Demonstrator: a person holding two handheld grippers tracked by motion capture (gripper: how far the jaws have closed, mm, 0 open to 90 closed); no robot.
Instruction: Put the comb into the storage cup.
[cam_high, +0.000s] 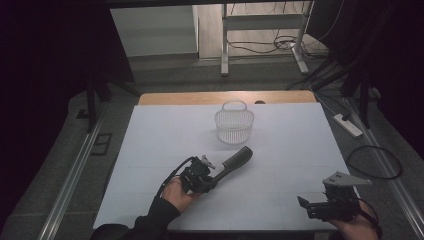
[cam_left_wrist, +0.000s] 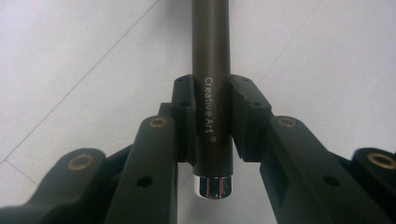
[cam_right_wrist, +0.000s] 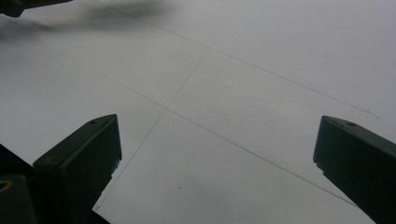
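A dark hairbrush (cam_high: 239, 159) lies slanted on the white table sheet (cam_high: 295, 145), with its head toward a white wire basket (cam_high: 234, 125) at the back middle. My left gripper (cam_high: 214, 181) is shut on the brush's handle. In the left gripper view the pads (cam_left_wrist: 184, 100) press both sides of the brown handle (cam_left_wrist: 211, 37), which reads "Creative Art" and ends in a chrome cap (cam_left_wrist: 212, 186). My right gripper (cam_high: 306, 206) rests at the front right corner, open. Its jaws (cam_right_wrist: 219, 154) stand wide over bare sheet.
The table's wooden back edge (cam_high: 225, 97) shows behind the sheet. On the floor to the right lie a power strip (cam_high: 347, 125) and a cable loop (cam_high: 374, 162). A metal frame (cam_high: 260, 30) stands behind the table.
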